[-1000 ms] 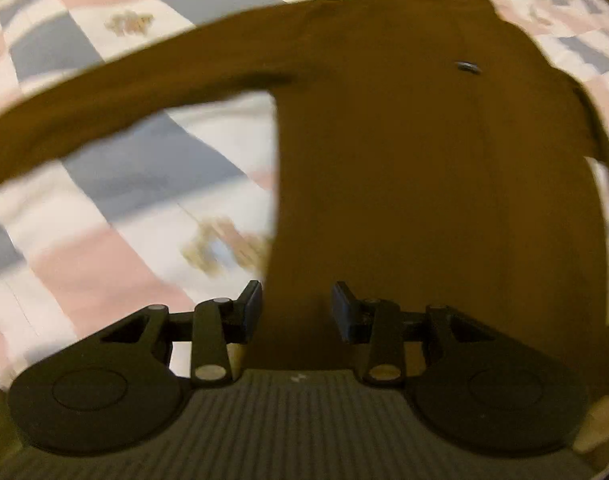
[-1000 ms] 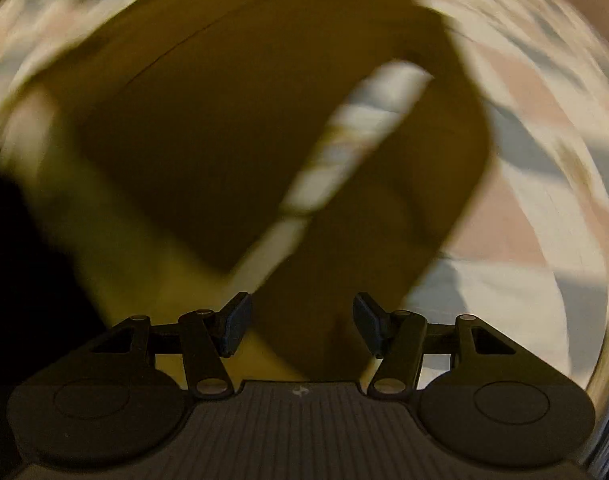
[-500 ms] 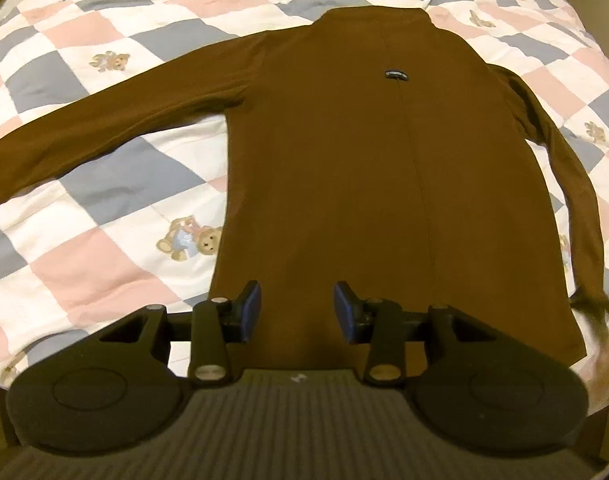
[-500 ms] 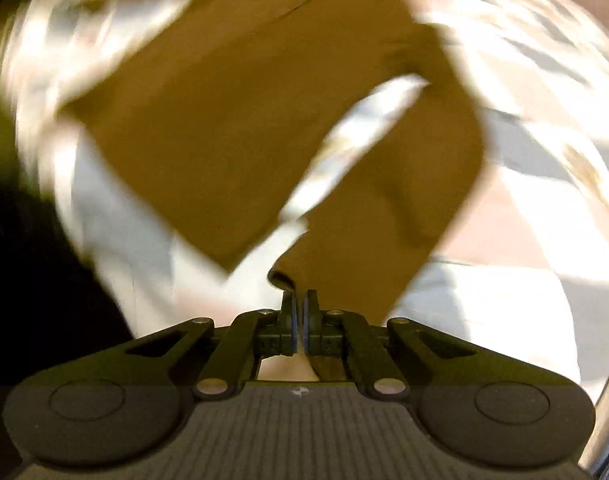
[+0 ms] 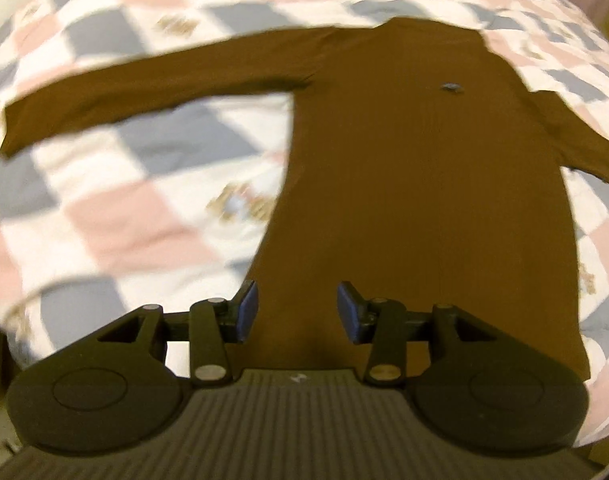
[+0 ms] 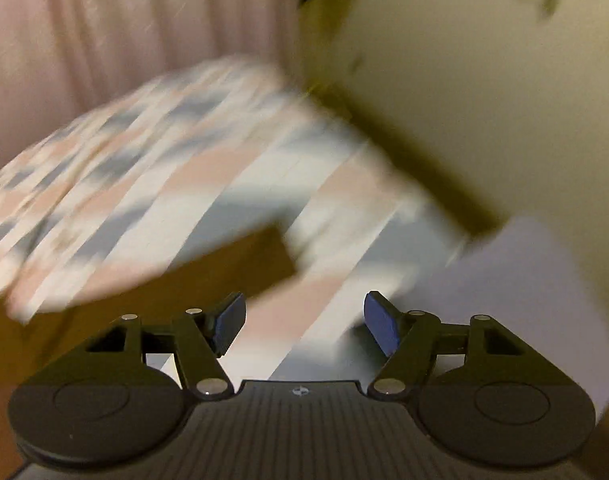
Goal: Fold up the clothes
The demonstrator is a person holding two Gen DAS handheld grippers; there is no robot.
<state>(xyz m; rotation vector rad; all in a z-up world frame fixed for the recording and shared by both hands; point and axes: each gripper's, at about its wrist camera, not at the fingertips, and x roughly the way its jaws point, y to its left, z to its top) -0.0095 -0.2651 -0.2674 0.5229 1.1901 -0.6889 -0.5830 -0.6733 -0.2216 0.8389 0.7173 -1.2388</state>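
the brown long-sleeved top [image 5: 416, 184] lies flat on the pink, grey and white checked quilt [image 5: 144, 208], collar far, hem near, one sleeve extended left. the left gripper [image 5: 297, 312] is spread wide over the hem, holding nothing. the right gripper [image 6: 304, 322] is equally wide, empty, above a brown sleeve end [image 6: 224, 264].

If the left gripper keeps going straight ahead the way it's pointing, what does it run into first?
Most likely the brown shirt: the open left gripper points along its body, the hem right between its fingers. Depth is unclear, but nothing else lies in line.
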